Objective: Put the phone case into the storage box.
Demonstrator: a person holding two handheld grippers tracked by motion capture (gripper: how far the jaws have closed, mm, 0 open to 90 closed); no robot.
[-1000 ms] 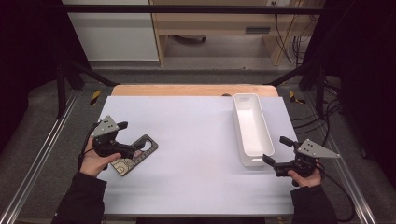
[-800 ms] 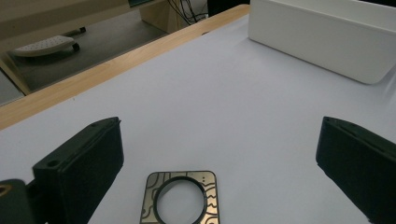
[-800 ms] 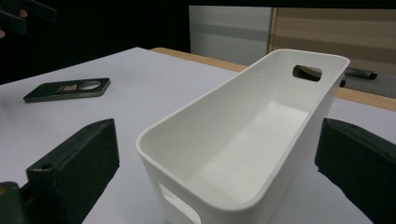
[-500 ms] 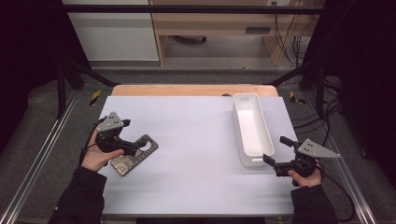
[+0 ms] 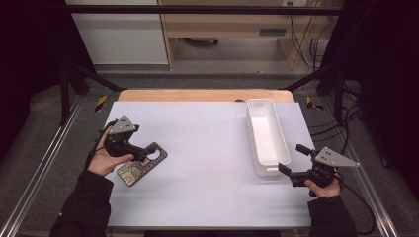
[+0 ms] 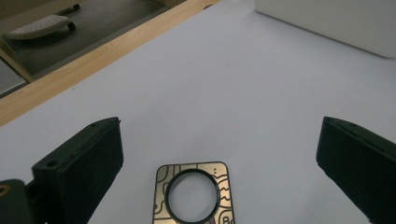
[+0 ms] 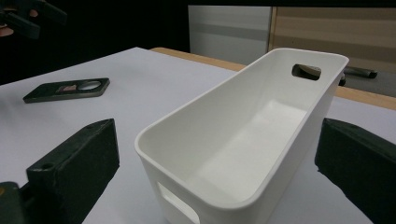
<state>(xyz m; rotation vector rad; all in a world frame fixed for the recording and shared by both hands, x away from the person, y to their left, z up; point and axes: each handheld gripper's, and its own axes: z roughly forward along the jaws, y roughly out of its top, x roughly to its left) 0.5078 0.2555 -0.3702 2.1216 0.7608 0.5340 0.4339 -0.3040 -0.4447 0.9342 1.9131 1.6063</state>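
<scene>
Flat card [image 5: 141, 165] and bin [image 5: 267, 136] on white table [image 5: 207, 148].

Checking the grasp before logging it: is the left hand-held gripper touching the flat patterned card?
Apart. The left gripper view shows the left hand-held gripper wide open, white table between each jaw and the card.
</scene>
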